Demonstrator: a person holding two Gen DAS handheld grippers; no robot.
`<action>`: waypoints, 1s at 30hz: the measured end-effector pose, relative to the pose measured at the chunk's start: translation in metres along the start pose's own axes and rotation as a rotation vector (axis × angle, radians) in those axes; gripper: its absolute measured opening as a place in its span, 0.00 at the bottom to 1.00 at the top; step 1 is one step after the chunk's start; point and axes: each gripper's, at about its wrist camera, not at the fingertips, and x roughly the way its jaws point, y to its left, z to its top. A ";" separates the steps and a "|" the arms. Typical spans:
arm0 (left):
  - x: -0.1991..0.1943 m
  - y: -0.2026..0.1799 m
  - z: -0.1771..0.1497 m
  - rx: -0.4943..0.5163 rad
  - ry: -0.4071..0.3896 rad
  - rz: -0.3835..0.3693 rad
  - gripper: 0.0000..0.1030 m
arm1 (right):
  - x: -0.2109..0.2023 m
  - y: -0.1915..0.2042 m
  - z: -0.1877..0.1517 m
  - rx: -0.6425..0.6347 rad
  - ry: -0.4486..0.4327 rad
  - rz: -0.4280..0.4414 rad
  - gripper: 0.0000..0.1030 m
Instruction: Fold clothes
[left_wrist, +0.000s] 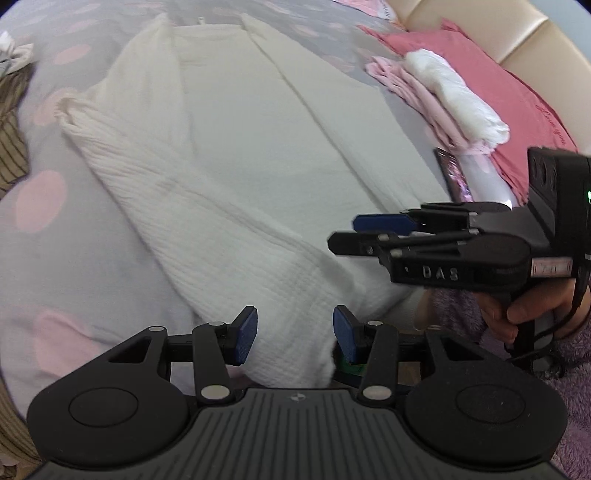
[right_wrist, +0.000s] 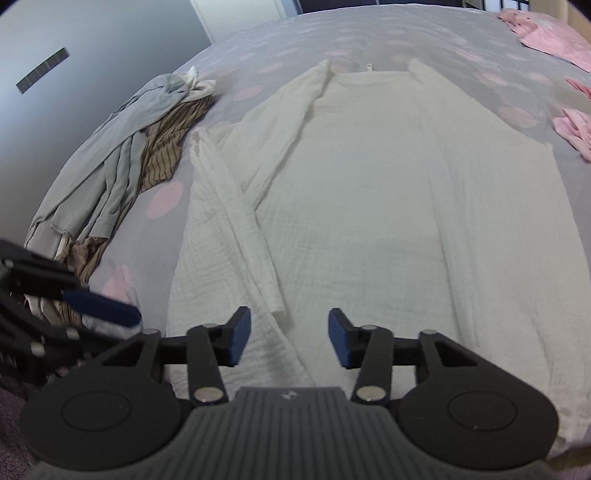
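Observation:
A white crinkled long-sleeved garment (left_wrist: 240, 147) lies flat on the bed, collar at the far end, and it also fills the right wrist view (right_wrist: 369, 203). Its left sleeve (right_wrist: 229, 206) is folded in along the body. My left gripper (left_wrist: 295, 334) is open just above the near hem, nothing between its blue pads. My right gripper (right_wrist: 290, 336) is open over the same hem, farther right. From the left wrist view the right gripper (left_wrist: 343, 232) hovers side-on above the cloth, held by a hand (left_wrist: 517, 314).
The bedspread (left_wrist: 48, 258) is grey with pink dots. Folded pink and white clothes (left_wrist: 443, 96) are stacked by a pink pillow (left_wrist: 517, 85) and a beige headboard (left_wrist: 480, 22). Grey and striped brown clothes (right_wrist: 129, 147) are heaped at the bed's left edge.

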 end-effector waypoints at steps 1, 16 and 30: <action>-0.001 0.004 0.003 -0.002 0.000 0.011 0.42 | 0.004 0.000 0.001 0.002 0.008 0.014 0.49; -0.026 0.090 0.067 -0.150 -0.105 0.143 0.51 | 0.061 0.008 0.018 -0.001 0.108 0.064 0.27; 0.016 0.200 0.139 -0.468 -0.222 0.161 0.58 | 0.065 0.005 0.017 0.034 0.140 0.070 0.27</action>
